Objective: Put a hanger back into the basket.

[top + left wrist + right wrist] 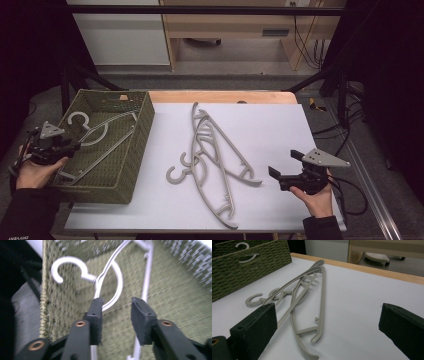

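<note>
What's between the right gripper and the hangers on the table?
Only bare white table surface lies between the right gripper and the hangers, as the right gripper view shows; its fingers stand open.

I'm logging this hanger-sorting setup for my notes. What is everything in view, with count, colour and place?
Hanger in basket: one, grey, lying slantwise inside the basket, hook toward its far left corner.
Hangers on sheet: two as far as I can tell, grey, overlapping mid-table, hooks toward the basket.
Basket: one, olive-green woven, at the table's left.
Sheet: one, white, covering most of the tabletop.
Table: one, light wood, edge showing at the far side.
Left gripper: one, black, jaws apart over the basketed hanger, pads not pressing it.
Right gripper: one, black, jaws wide open and empty, right of the overlapping hangers.
Hands: two, one holding each gripper, dark sleeves.
</note>
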A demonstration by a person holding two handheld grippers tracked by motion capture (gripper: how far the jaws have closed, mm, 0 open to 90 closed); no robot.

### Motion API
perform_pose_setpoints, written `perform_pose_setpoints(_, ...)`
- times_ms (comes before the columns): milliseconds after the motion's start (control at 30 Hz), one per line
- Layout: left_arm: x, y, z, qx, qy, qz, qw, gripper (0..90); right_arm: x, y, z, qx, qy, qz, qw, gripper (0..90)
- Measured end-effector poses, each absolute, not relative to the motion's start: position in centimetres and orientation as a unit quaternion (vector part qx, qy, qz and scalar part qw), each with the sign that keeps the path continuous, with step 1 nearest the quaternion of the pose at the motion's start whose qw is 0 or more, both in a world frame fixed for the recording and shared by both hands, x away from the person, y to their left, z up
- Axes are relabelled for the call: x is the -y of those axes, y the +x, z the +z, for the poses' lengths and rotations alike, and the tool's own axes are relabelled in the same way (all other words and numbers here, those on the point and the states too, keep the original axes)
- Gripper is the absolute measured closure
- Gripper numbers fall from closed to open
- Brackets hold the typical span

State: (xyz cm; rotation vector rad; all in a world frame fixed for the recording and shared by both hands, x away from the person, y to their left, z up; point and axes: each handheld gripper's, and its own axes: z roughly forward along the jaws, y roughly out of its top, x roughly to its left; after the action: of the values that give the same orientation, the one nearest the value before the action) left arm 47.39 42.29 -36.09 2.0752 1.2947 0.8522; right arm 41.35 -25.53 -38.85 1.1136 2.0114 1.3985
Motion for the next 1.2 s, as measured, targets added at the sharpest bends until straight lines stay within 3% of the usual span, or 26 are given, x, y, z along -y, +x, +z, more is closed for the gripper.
perform_pose_setpoints(133, -41.8, 46.5, -35.2, -0.479, 0.756, 0.316, 0.314, 48.6, 25.5, 41.4, -38.8, -0.726, 0.404, 0.51, 0.222, 1.2)
perform_pose_setpoints(367, -38.5, 44.3, -33.8, -0.447, 0.738, 0.306, 0.402, 42.6, 25.1, 41.2, -38.6, -0.725, 0.404, 0.511, 0.223, 0.9)
perform_pose_setpoints(733, -32.9, 41.7, -33.6, -0.393, 0.73, 0.277, 0.486, 18.0, 23.9, 40.9, -38.0, -0.731, 0.392, 0.516, 0.212, 0.8)
perform_pose_setpoints(1000, -30.2, 40.2, -34.7, -0.36, 0.729, 0.255, 0.524, 11.3, 22.6, 40.7, -37.8, -0.734, 0.385, 0.521, 0.205, 0.9)
perform_pose_setpoints(1200, -29.1, 40.3, -35.6, -0.351, 0.746, 0.236, 0.514, 9.8, 21.4, 40.7, -37.9, -0.745, 0.38, 0.513, 0.193, 1.3)
